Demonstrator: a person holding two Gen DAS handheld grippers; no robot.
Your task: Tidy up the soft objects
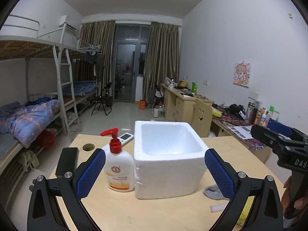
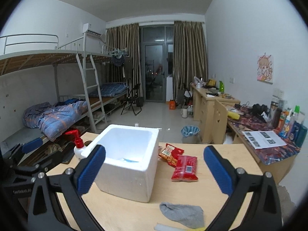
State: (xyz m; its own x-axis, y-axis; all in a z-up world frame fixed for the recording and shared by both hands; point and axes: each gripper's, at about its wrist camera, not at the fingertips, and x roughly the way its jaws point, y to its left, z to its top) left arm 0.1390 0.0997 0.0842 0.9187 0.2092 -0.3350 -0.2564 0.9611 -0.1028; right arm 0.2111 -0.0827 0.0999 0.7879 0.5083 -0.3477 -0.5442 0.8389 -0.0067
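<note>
From the left wrist, the left gripper (image 1: 155,173) gapes wide and empty over the desk (image 1: 119,209), framing the foam box (image 1: 167,161). From the right wrist, the right gripper (image 2: 154,170) is spread, holding nothing; the grey sock (image 2: 182,214) lies on the desk just in front of the box.

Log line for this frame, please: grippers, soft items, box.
left gripper: open, empty | right gripper: open, empty | grey sock: on table, near side of foam box | red snack packs: right of box

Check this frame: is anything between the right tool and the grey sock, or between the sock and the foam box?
Nothing visible. The grey sock lies on bare table just below the open right tool, and the foam box stands right behind it, top open.
</note>
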